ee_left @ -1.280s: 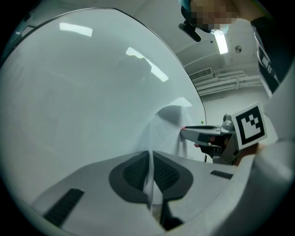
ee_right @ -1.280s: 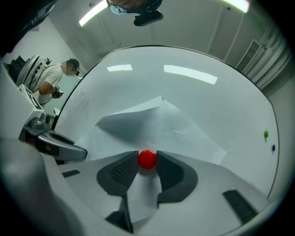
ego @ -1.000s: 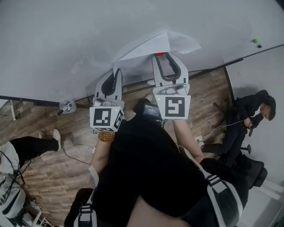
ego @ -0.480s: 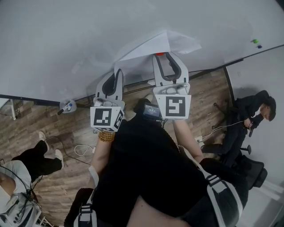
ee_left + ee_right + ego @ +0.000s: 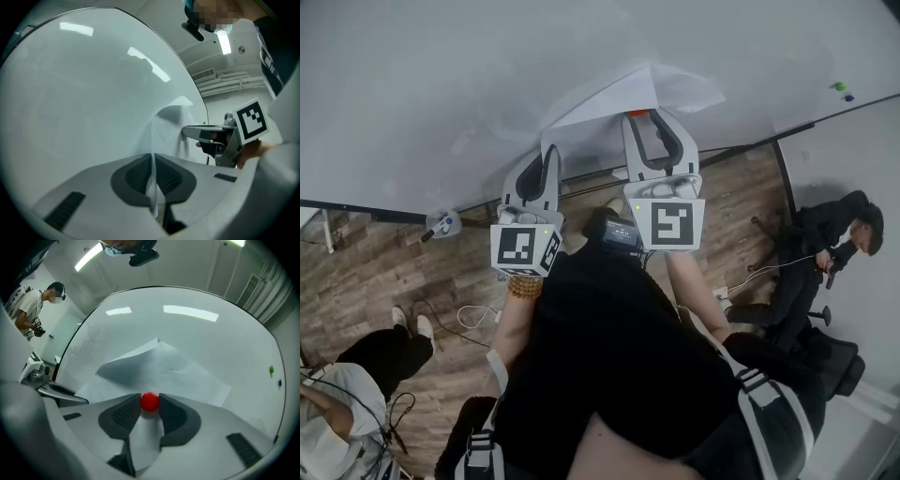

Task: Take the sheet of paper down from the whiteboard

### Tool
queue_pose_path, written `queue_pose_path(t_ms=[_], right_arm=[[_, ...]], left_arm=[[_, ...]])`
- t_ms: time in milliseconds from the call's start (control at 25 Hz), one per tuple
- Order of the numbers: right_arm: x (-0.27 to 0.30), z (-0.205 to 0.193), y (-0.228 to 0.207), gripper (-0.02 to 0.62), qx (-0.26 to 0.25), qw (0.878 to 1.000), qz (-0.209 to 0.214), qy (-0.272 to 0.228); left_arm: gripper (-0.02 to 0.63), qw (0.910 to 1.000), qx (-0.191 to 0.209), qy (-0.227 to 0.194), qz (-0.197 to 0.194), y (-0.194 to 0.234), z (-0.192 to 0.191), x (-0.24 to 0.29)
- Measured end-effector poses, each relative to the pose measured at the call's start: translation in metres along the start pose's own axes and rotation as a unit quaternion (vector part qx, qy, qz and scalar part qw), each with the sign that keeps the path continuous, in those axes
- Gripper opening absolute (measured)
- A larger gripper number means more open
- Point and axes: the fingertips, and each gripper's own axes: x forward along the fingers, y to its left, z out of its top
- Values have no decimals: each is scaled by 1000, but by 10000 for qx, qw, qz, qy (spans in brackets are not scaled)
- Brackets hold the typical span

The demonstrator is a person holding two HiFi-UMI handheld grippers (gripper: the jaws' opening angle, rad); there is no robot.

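My right gripper (image 5: 649,118) is closed on the red magnet (image 5: 150,401) (left gripper (image 5: 153,161) pinches the sheet of paper (image 5: 161,364) shut by its edge), so pulling sideways while the whiteboard (image 5: 220,333) still holds the magnet could tear the sheet.

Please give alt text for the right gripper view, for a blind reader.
The right tool grips a round red magnet sitting on a creased white sheet of paper on a glossy whiteboard. A person stands at the upper left.

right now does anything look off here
Yes: the sheet of paper bulges off the whiteboard, one edge pinched in the left gripper, the right gripper clamped on its red magnet.
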Motion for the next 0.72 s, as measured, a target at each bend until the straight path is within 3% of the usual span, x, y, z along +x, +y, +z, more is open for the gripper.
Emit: queue_pose_path(t_ms=[720], right_arm=[[-1, 3, 1, 117, -71, 9999, 77, -101]], left_arm=[[11, 10000, -30, -38, 49, 2, -1, 1]])
